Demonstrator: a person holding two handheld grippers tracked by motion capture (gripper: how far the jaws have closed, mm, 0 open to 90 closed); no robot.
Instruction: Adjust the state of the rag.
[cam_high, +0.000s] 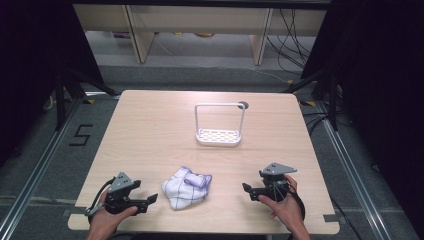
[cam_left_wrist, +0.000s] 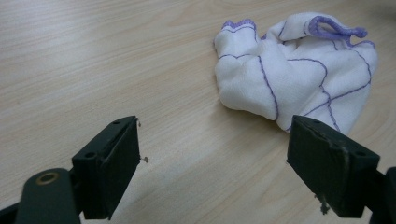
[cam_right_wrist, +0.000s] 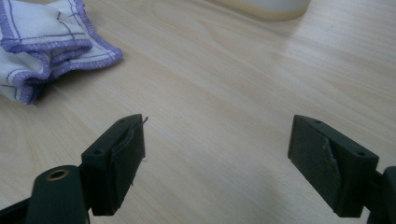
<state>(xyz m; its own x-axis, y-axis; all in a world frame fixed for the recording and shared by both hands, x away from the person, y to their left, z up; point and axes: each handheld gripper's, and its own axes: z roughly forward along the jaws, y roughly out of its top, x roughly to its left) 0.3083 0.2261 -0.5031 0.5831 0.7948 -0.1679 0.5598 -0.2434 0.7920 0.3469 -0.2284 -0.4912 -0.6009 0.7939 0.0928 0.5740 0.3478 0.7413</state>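
cloth: crumpled white cloth (cam_high: 186, 188) with purple stitching and hem, bunched on the near middle of the table (cam_high: 150, 130), lying between the two grippers
left gripper: left gripper (cam_high: 148, 201) just beside the cloth's left edge, jaws pointing at it; spread wide, nothing between them
right gripper: right gripper (cam_high: 248, 190) on the cloth's other side, a bit farther off; jaws wide apart, holding nothing
key relation: in the left gripper view the cloth (cam_left_wrist: 299, 70) lies ahead and to the right of the jaws, not yet between them; in the right gripper view it sits at the upper left corner (cam_right_wrist: 42, 42), off the jaw line
nearer hand: left, by a small margin
cloth axis: no clear long axis, a rough lump; the folded hem corner faces the right gripper
next move (judgement): each gripper probably closes in on its own side to pinch an edge
rack: white wire-handled rack (cam_high: 218, 136) farther back on the table, well apart from the cloth
surface: light wood-grain top, flat
room: dark curtains at both sides, grey floor, cables, pale furniture at the back
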